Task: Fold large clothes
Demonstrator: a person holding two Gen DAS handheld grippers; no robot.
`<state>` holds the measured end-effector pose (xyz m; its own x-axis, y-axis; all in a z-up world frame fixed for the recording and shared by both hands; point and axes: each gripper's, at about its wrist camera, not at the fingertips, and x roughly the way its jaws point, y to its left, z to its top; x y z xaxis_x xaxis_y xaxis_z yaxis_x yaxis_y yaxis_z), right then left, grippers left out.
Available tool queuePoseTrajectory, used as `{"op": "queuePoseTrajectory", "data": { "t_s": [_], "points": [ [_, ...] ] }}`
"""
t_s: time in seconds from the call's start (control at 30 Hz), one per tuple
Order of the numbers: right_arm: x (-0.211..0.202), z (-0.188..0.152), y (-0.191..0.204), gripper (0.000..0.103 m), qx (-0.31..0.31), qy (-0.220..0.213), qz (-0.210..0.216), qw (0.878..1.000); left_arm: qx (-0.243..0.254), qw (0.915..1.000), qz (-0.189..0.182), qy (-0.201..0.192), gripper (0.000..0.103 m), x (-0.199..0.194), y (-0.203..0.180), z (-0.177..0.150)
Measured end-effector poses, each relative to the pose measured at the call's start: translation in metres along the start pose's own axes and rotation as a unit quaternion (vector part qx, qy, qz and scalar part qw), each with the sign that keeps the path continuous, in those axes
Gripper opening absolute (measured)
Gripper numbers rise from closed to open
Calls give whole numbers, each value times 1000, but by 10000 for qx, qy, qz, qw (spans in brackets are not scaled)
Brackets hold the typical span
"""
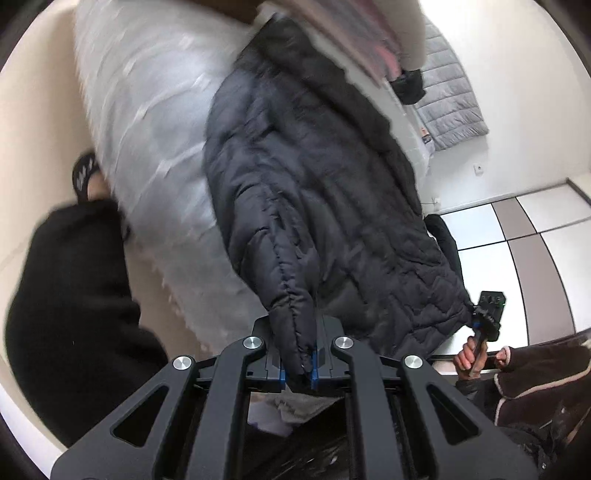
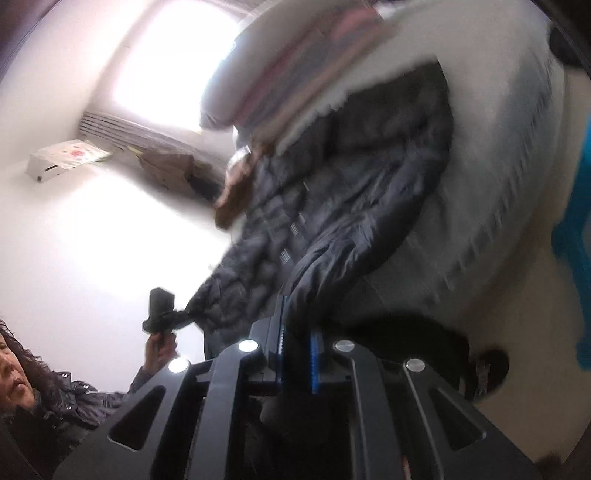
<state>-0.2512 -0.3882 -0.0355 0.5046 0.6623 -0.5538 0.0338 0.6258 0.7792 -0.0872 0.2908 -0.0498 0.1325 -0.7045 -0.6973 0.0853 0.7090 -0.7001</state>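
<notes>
A large black quilted puffer jacket [image 1: 314, 192] hangs stretched over a grey-white blanket-covered surface [image 1: 147, 129]. My left gripper [image 1: 299, 363] is shut on one bottom corner of the jacket. The right gripper [image 1: 484, 321] shows at the right of the left wrist view, gripping the other corner. In the right wrist view my right gripper [image 2: 297, 354] is shut on a fold of the jacket [image 2: 351, 192], and the left gripper [image 2: 162, 314] shows at the left, holding the other corner.
A folded pink and white pile [image 1: 369, 33] lies beyond the jacket. A grey quilted garment [image 1: 447, 99] hangs on the wall. The person's dark body [image 1: 74, 314] is at the left. A cardboard box [image 2: 170, 166] and a blue object [image 2: 576, 240] show in the right wrist view.
</notes>
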Motion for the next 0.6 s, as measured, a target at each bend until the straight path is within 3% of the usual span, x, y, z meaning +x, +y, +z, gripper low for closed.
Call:
{"op": "queuePoseTrajectory", "data": {
  "t_s": [0.1, 0.13, 0.17, 0.23, 0.4, 0.43, 0.53, 0.6],
  "points": [
    [6, 2, -23, 21, 291, 152, -9, 9995, -215, 9996, -148, 147, 9, 17, 24, -1],
    [6, 2, -27, 33, 389, 190, 16, 9991, -242, 9994, -133, 196, 10, 23, 29, -1],
    [8, 1, -29, 54, 467, 280, 54, 9985, -292, 9992, -139, 233, 11, 27, 32, -1],
    [11, 3, -29, 71, 432, 413, -180, 9981, -284, 9990, -150, 300, 13, 33, 35, 0],
    [24, -7, -24, 67, 246, 527, -288, 9979, -362, 9987, -115, 347, 15, 41, 38, 5],
    [25, -8, -21, 48, 165, 480, -384, 9980, -379, 9988, -77, 299, 14, 41, 39, 5],
    [26, -15, -17, 20, 155, 297, -314, 9989, -348, 9992, -74, 167, 9, 36, 32, 1],
    [24, -19, -6, 16, 96, 106, -302, 9994, -270, 9996, -64, 88, 8, 31, 26, 0]
  ]
}}
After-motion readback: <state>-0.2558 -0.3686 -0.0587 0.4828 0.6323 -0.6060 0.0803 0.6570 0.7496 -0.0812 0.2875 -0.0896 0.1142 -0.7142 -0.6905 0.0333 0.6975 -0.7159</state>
